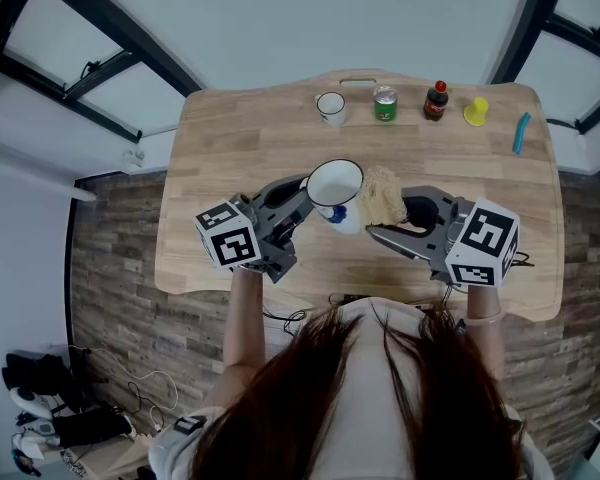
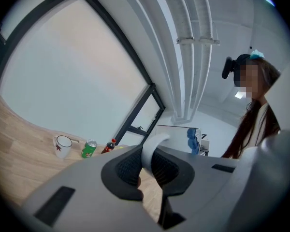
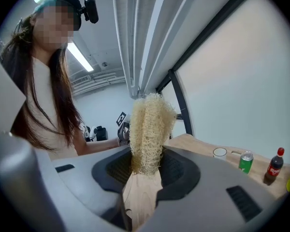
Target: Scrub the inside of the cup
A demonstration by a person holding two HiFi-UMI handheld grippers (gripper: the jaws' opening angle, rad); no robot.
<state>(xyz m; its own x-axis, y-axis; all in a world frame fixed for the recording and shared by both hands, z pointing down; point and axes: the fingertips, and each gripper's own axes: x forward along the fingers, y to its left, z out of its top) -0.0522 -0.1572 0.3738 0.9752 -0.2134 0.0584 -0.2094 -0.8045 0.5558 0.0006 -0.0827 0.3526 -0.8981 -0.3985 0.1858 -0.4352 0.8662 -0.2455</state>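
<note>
Cup (image 1: 336, 188), smooth, round, white, hangs just beside a coarse fibrous loofah (image 1: 382, 196).

Grey left hand-held gripper (image 2: 147, 166), matching right hand-held gripper (image 3: 145, 170), black-and-white marker cubes (image 1: 230, 235)

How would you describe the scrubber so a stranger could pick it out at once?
Find the wooden table. Over its near half, the right gripper holds the scrubber in shut jaws, beside the white cup. Unlike that smooth cup, it is a pale, frayed, fibrous bundle.
</note>
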